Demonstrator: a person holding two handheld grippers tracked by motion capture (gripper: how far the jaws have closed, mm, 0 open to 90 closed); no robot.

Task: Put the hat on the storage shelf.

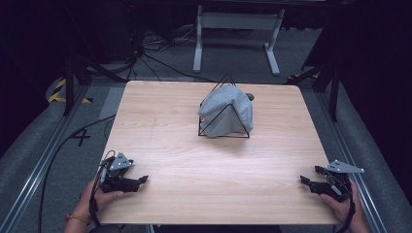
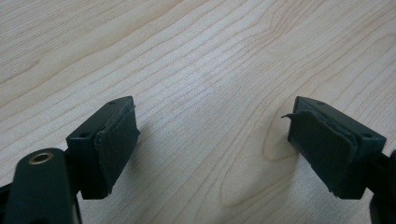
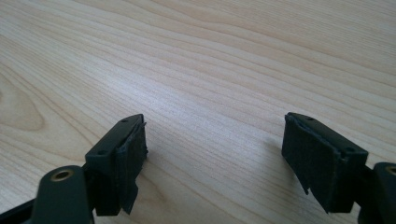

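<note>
Grey cloth point(image 1: 227, 112) draped over black wire frame point(image 1: 224, 127), far middle of wooden table point(image 1: 194, 160). Left gripper point(image 1: 144, 180) at near left edge, jaws wide apart, nothing between. Right gripper point(image 1: 303, 179) at near right edge, jaws wide apart, nothing between. Both well apart from cloth.

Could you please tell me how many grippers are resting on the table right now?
2: the left gripper at the near left corner and the right gripper at the near right corner, both open and empty.
</note>
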